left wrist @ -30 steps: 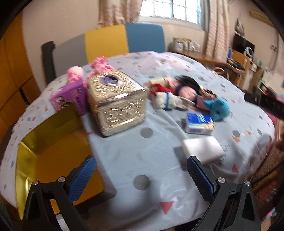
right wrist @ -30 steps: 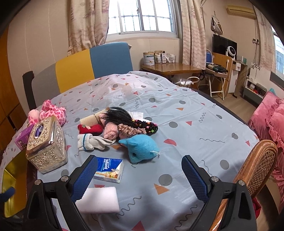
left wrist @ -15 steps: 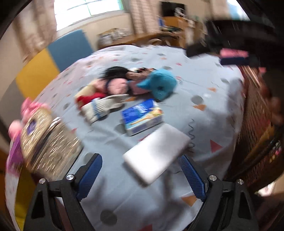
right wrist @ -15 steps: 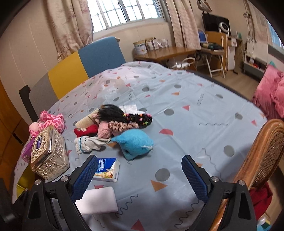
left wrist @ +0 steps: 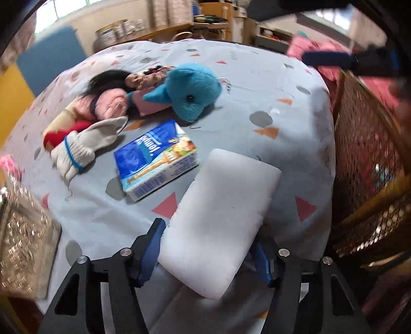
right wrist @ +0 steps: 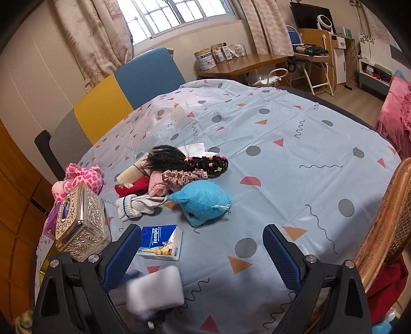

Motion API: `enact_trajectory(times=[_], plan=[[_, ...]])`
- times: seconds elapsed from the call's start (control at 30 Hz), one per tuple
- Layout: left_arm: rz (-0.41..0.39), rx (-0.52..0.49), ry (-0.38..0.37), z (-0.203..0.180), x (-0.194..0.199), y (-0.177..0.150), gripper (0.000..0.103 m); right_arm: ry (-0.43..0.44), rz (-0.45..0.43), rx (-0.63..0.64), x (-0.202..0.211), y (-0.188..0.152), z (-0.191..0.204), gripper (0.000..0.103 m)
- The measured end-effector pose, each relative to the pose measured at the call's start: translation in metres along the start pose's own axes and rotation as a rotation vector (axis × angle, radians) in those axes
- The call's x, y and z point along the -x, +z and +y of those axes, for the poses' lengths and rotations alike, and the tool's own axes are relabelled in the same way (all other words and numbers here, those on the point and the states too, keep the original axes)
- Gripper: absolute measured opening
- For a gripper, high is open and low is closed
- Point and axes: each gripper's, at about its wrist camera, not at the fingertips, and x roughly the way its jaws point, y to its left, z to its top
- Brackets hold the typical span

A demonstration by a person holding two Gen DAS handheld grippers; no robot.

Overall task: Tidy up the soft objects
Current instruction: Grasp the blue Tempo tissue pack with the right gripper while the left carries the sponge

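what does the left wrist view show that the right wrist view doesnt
Only the left wrist view: the left hand-held gripper closing around the near end of the white foam block, and the blue plush's eye.

Only the right wrist view: the open, empty right hand-held gripper, the window, the pink heart-print plush and the beaded black hair ties.

Both: the Tempo tissue pack, white knit glove, ornate metal tissue box and patterned tablecloth.
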Motion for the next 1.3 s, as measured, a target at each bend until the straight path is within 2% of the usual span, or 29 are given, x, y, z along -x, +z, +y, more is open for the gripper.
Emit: enact_trajectory(times=[0.2,0.3,0.43,0.57,0.67,0.73,0.83,0.97,1.07,1.13,1.3], plan=[[-0.034,0.046,-0.050,0.013,0.024,-0.011,0.058,0.003,0.026,-0.016,-0.004,0.001,-0.002,0.097],[-0.078,0.103,-0.070,0.030,0.048,-0.013,0.058,-0.007,0.051,-0.012,-0.008,0.002,-0.001,0.097],[-0.163,0.215,-0.044,0.067,0.081,-0.004,0.058,-0.019,0.081,0.044,-0.015,0.003,0.009,0.097],[-0.242,0.318,0.002,0.102,0.104,0.011,0.058,0.026,0.192,0.178,-0.039,0.002,0.035,0.097],[-0.267,0.400,0.021,0.132,0.111,0.023,0.059,0.052,0.284,0.305,-0.063,-0.002,0.061,0.097],[-0.275,0.446,0.047,0.152,0.114,0.028,0.059,0.047,0.315,0.399,-0.077,-0.007,0.079,0.097],[-0.301,0.568,0.106,0.190,0.123,0.027,0.059,0.052,0.337,0.537,-0.095,-0.011,0.104,0.097],[-0.345,0.774,0.194,0.247,0.146,0.003,0.059,0.044,0.387,0.713,-0.123,-0.018,0.125,0.097],[-0.347,0.880,0.287,0.279,0.162,-0.030,0.059,0.041,0.418,0.791,-0.140,-0.024,0.131,0.097],[-0.339,0.962,0.313,0.294,0.169,-0.056,0.059,0.040,0.432,0.827,-0.148,-0.028,0.132,0.097],[-0.326,1.051,0.382,0.294,0.178,-0.113,0.060,0.030,0.448,0.854,-0.166,-0.031,0.136,0.097]])
